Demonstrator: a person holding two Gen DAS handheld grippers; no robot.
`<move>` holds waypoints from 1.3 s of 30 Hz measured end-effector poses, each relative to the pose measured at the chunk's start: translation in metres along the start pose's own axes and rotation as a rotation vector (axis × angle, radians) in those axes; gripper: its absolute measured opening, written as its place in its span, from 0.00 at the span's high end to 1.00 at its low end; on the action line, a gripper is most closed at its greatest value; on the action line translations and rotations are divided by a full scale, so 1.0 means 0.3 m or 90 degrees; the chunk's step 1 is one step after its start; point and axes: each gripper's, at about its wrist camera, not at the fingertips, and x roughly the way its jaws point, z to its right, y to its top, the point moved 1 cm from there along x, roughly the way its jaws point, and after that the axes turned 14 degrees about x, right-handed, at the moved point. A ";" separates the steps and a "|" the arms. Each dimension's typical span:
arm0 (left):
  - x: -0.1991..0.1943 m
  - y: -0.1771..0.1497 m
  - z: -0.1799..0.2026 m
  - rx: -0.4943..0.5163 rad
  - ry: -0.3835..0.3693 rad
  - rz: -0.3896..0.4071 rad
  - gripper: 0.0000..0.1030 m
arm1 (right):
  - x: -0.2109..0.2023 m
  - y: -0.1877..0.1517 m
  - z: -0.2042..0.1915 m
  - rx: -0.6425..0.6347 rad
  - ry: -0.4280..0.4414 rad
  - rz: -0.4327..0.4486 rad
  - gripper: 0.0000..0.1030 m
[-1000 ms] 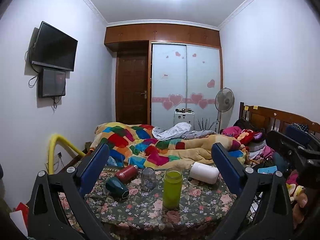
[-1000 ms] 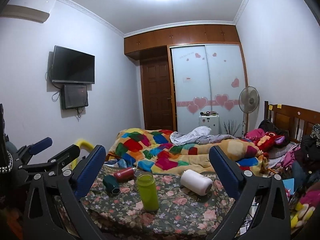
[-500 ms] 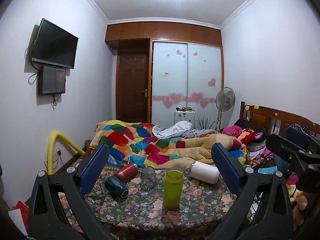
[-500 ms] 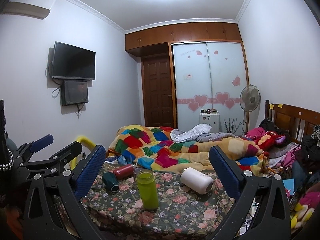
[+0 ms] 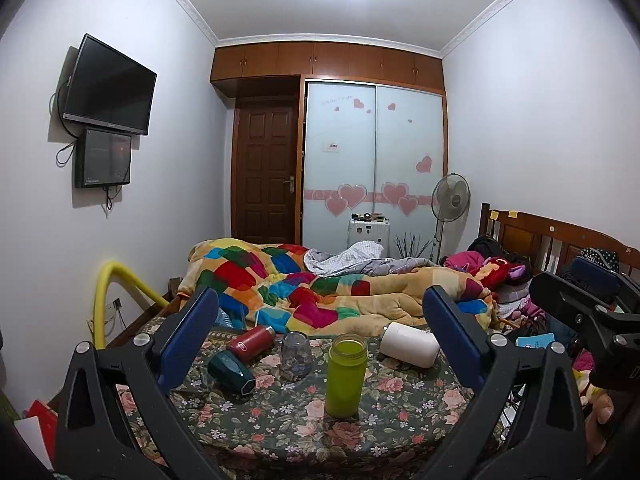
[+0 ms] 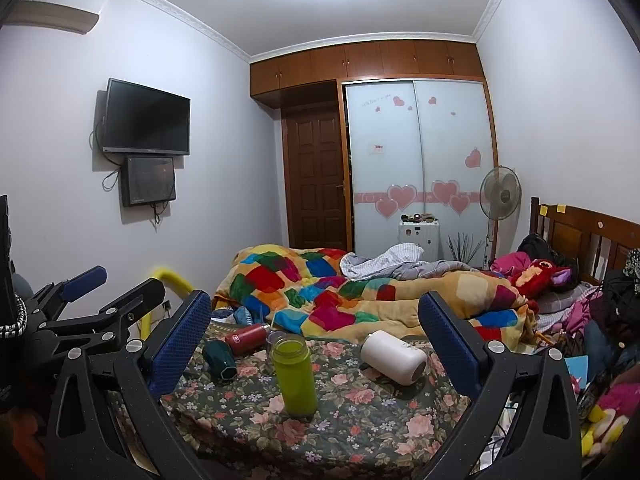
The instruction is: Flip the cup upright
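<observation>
Several cups are on a floral-cloth table [image 5: 280,420]. A white cup [image 5: 409,345] lies on its side at the right; it also shows in the right wrist view [image 6: 394,356]. A dark green cup [image 5: 231,371] and a red bottle [image 5: 251,342] lie on their sides at the left. A lime green bottle [image 5: 345,374] stands upright in the middle. A clear glass [image 5: 296,355] stands upside down behind it. My left gripper [image 5: 320,344] and right gripper [image 6: 316,340] are open and empty, held back from the table.
A bed with a patchwork quilt [image 5: 320,288] lies behind the table. Clothes and toys are piled at the right [image 5: 500,272]. A yellow pipe [image 5: 108,292] rises at the left wall. My right gripper shows at the right edge of the left wrist view [image 5: 588,312].
Both views have tilted up slightly, so the table sits a little lower in frame. The cups have not moved. Both grippers stay open.
</observation>
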 end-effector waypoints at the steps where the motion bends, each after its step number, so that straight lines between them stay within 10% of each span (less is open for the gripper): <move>1: 0.001 -0.001 0.000 0.000 0.000 0.000 0.00 | 0.005 0.000 -0.002 0.000 0.000 0.000 0.00; 39: 0.003 0.012 0.012 -0.019 -0.017 -0.003 0.00 | 0.000 0.010 -0.005 -0.001 -0.002 0.002 0.00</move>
